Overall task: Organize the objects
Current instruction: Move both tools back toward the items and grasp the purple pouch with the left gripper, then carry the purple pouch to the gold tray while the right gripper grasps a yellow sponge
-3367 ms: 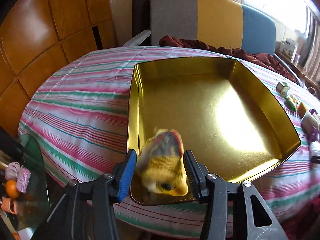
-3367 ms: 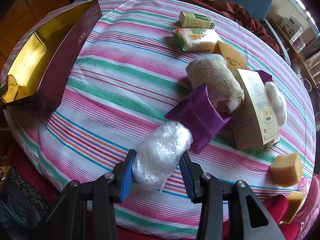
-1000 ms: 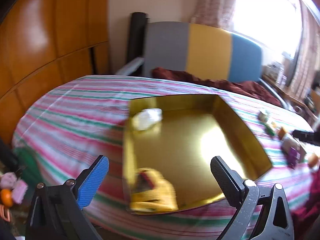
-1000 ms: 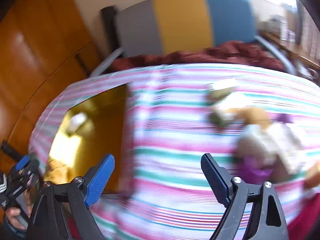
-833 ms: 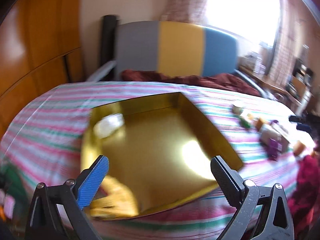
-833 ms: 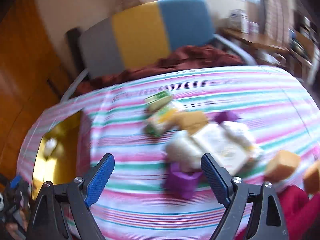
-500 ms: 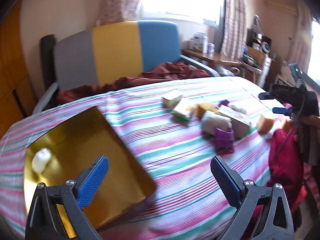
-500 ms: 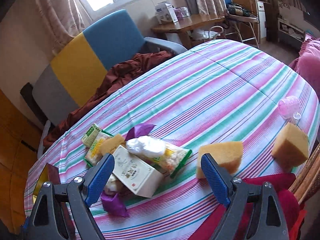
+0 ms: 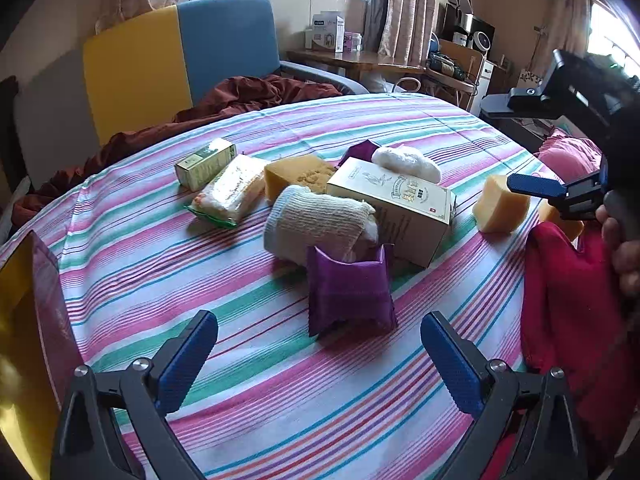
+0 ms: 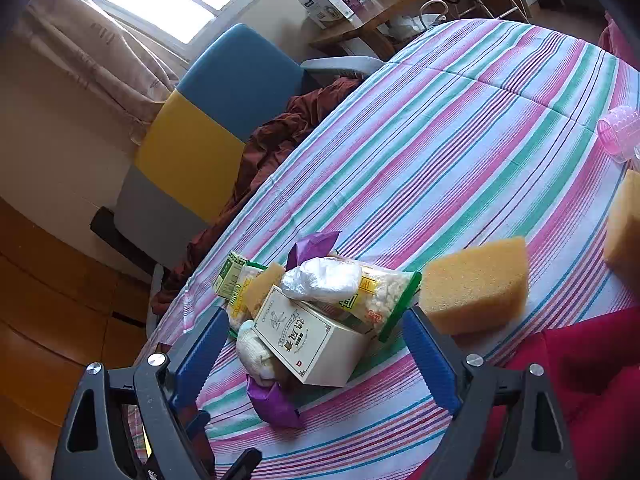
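- Two tongs, both empty: my left gripper stands wide over the near edge of the striped tablecloth, nothing between its blue pads.
- My right gripper is likewise spread wide, gripping nothing; seen from the left wrist, it hangs at the far right edge of the table with my hand on its handle.
- A purple packet lies nearest the left gripper, just beyond its fingertips and roughly centred between them.
- Behind the packet a rolled cream sock touches it, and a cream carton with gold print lies on its side against the sock.
- On the far side of the carton, seen from the left wrist, sit a white plastic-wrapped bundle and a second purple wrapper.
- Left of those, an orange sponge, a green-edged snack bag and a small green box form a loose row.
- A second sponge wedge sits apart on the cloth, just beyond the right gripper's right finger; a third sponge shows at the frame's right edge.
- A pink hair roller rests near the table's far right rim.
- The gold tin, its outer wall maroon, sits at the left edge of the left wrist view, well apart from the pile.
- A red cloth lies over the table's right edge.
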`<action>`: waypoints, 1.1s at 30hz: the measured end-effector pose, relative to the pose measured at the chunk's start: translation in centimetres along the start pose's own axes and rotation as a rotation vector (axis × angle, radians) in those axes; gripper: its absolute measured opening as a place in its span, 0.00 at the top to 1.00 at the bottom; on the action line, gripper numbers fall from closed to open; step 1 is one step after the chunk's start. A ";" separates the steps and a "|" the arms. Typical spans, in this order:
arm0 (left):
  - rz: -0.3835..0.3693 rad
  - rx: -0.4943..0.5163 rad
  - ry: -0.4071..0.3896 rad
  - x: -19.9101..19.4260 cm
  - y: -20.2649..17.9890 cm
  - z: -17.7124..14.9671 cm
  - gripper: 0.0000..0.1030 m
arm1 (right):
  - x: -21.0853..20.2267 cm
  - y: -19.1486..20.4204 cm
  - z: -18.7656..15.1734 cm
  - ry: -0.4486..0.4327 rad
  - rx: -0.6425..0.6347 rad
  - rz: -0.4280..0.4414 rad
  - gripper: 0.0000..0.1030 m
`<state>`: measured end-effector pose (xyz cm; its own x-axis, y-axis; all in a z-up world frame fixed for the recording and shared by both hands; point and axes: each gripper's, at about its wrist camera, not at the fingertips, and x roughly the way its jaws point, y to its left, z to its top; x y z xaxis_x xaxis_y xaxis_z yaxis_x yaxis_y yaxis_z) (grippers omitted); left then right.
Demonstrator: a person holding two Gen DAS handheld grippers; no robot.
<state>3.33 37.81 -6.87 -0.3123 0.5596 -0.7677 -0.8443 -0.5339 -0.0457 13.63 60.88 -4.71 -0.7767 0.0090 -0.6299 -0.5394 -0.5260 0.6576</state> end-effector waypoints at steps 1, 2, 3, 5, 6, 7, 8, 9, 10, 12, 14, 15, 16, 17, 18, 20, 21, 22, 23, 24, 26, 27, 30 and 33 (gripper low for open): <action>0.000 -0.001 0.003 0.6 -0.2 0.3 0.01 | -0.1 0.0 0.0 -0.003 -0.001 0.005 0.13; -0.003 -0.001 0.004 1.1 -0.2 0.4 0.01 | -0.1 0.0 0.0 -0.005 0.000 0.008 0.13; -0.005 -0.002 0.006 1.6 -0.4 0.7 0.01 | -0.1 0.0 0.0 -0.007 0.002 0.011 0.13; -0.017 -0.008 0.014 2.5 -0.6 0.9 0.05 | -0.1 -0.1 0.0 -0.008 0.005 0.016 0.13; -0.033 -0.011 0.025 3.1 -0.6 1.0 0.15 | -0.1 -0.1 0.0 -0.009 0.006 0.018 0.13; -0.048 -0.017 0.044 3.8 -0.6 1.0 0.32 | -0.1 -0.1 0.0 -0.010 0.007 0.021 0.13; -0.067 -0.031 0.066 4.4 -0.5 0.9 0.43 | -0.2 -0.2 0.0 -0.010 0.009 0.022 0.13; -0.079 -0.050 0.057 4.5 -0.3 0.6 0.50 | -0.2 -0.2 0.0 -0.010 0.009 0.021 0.13; -0.078 -0.062 0.032 4.1 -0.1 0.4 0.56 | -0.2 -0.1 0.0 -0.009 0.010 0.019 0.13; -0.096 -0.072 0.024 3.6 0.2 -0.2 0.56 | -0.2 -0.2 0.0 -0.013 0.011 0.012 0.13; -0.093 -0.056 0.013 2.9 0.5 -0.9 0.57 | -0.1 -0.1 0.1 0.004 0.008 -0.008 0.13; -0.088 -0.045 0.007 2.5 0.7 -1.4 0.57 | 0.0 -0.1 0.2 0.016 0.005 -0.031 0.13; -0.083 -0.040 0.002 2.1 0.9 -1.8 0.57 | -0.1 0.0 0.4 0.015 -0.005 -0.065 0.13; -0.081 -0.040 -0.002 1.7 1.3 -2.3 0.57 | -0.5 0.1 0.6 0.001 -0.026 -0.104 0.13; -0.081 -0.046 -0.006 1.3 1.8 -2.8 0.57 | -0.9 0.2 1.0 -0.013 -0.049 -0.150 0.13; -0.081 -0.062 -0.016 0.7 2.5 -3.5 0.57 | -1.2 -0.2 1.7 -0.021 -0.068 -0.271 0.13; -0.080 -0.068 -0.019 0.5 2.8 -3.7 0.57 | -1.2 -0.6 2.0 -0.014 -0.062 -0.312 0.13; -0.080 -0.074 -0.021 0.4 3.0 -3.9 0.57 | -1.1 -1.0 2.3 0.002 -0.052 -0.343 0.13; -0.081 -0.080 -0.023 0.2 3.2 -4.1 0.57 | -0.8 -1.4 2.6 0.027 -0.048 -0.378 0.13; -0.081 -0.085 -0.024 0.1 3.4 -4.2 0.57 | -0.4 -1.8 2.8 0.054 -0.052 -0.408 0.13; -0.079 -0.089 -0.026 -0.1 3.6 -4.4 0.57 | 0.5 -2.2 3.1 0.101 -0.048 -0.440 0.13; -0.077 -0.090 -0.026 -0.1 3.6 -4.5 0.57 | 1.0 -2.2 3.2 0.124 -0.049 -0.457 0.13; -0.073 -0.097 -0.027 -0.3 3.7 -4.6 0.57 | 2.5 -2.2 3.2 0.202 -0.069 -0.518 0.13; -0.061 -0.094 -0.035 -0.5 3.6 -4.8 0.57 | 3.2 -2.5 3.1 0.246 -0.079 -0.548 0.23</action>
<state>2.57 32.57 -9.77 -0.2781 0.6135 -0.7391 -0.8180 -0.5546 -0.1525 11.56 64.84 -7.11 -0.2894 0.1048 -0.9515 -0.8068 -0.5615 0.1836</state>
